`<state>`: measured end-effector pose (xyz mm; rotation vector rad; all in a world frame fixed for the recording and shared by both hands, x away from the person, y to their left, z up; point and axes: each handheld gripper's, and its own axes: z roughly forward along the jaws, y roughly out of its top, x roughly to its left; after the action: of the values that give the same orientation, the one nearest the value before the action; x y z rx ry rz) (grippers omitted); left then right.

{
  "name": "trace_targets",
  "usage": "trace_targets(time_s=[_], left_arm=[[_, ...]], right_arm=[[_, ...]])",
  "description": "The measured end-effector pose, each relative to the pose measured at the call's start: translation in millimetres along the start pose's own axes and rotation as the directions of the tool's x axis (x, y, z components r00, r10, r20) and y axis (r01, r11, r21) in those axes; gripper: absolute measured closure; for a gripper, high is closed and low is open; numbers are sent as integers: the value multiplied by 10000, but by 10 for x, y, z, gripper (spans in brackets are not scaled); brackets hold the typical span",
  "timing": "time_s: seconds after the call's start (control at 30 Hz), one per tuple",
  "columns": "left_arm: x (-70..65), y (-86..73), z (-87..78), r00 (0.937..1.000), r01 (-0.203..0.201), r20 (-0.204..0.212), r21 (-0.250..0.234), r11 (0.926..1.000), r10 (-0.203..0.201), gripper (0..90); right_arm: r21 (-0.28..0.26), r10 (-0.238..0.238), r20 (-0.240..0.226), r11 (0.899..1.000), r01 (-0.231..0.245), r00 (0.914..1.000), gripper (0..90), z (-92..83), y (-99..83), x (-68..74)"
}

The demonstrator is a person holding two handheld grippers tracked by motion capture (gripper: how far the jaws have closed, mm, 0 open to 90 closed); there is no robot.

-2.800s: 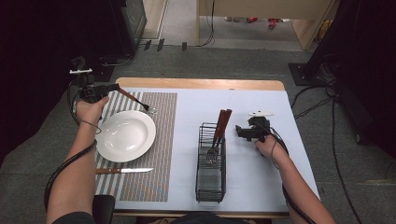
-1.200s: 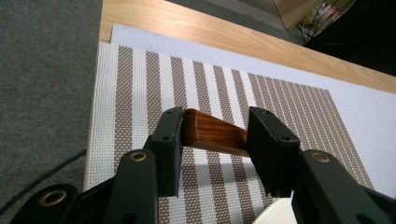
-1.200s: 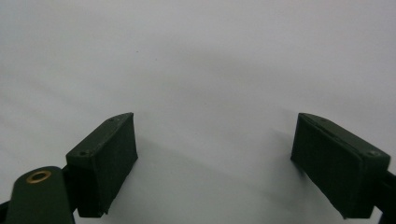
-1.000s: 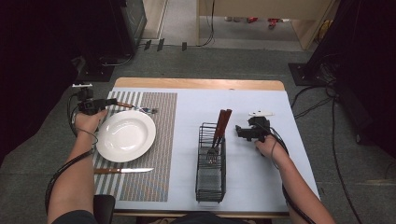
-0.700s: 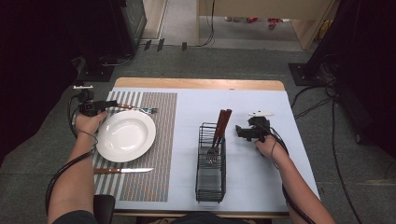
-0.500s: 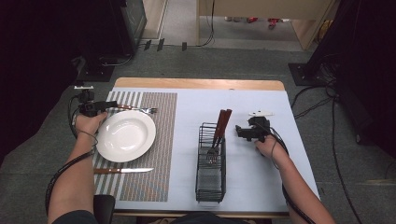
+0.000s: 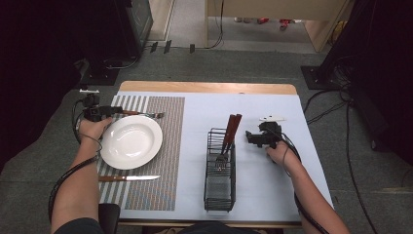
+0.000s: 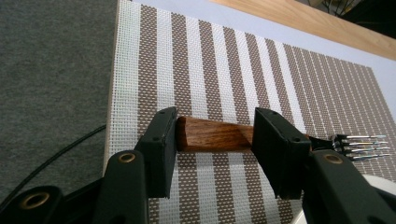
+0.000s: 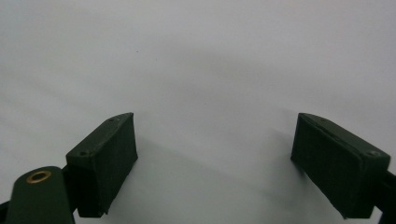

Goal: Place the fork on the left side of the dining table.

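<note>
Knife [image 7: 127,178] lies at near edge of striped placemat [image 7: 160,161], below white plate [image 7: 131,141]. Wire caddy [image 7: 220,170] stands mid-worktop [image 7: 263,190] w/ wood-handled utensils upright inside. R tool [image 9: 215,163]: jaws wide apart, nothing between, over bare worktop just right of caddy. L tool [image 8: 212,140]: jaws part-open, straddling wooden handle of fork [image 8: 219,136]; pads look slack, not clamped. Fork lies flat on placemat beyond plate, tines away from L tool.
</note>
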<state>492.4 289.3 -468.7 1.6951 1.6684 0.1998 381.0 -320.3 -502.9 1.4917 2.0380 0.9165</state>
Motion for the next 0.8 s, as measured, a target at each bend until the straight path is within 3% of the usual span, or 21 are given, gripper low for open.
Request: trace_targets(time_s=[0.5, 0.8], left_arm=[[-11, 41, 57, 9997, 146, -189, 639, 9978, -134, 455], [-59, 135, -24, 9994, 92, -344, 478, 9988, -76, 409]], right_arm=[[11, 3, 1, 10000, -3, 10000, 138, -1, 0, 0], [-1, 6, 0, 10000, -6, 10000, 138, 0, 0, 0]])
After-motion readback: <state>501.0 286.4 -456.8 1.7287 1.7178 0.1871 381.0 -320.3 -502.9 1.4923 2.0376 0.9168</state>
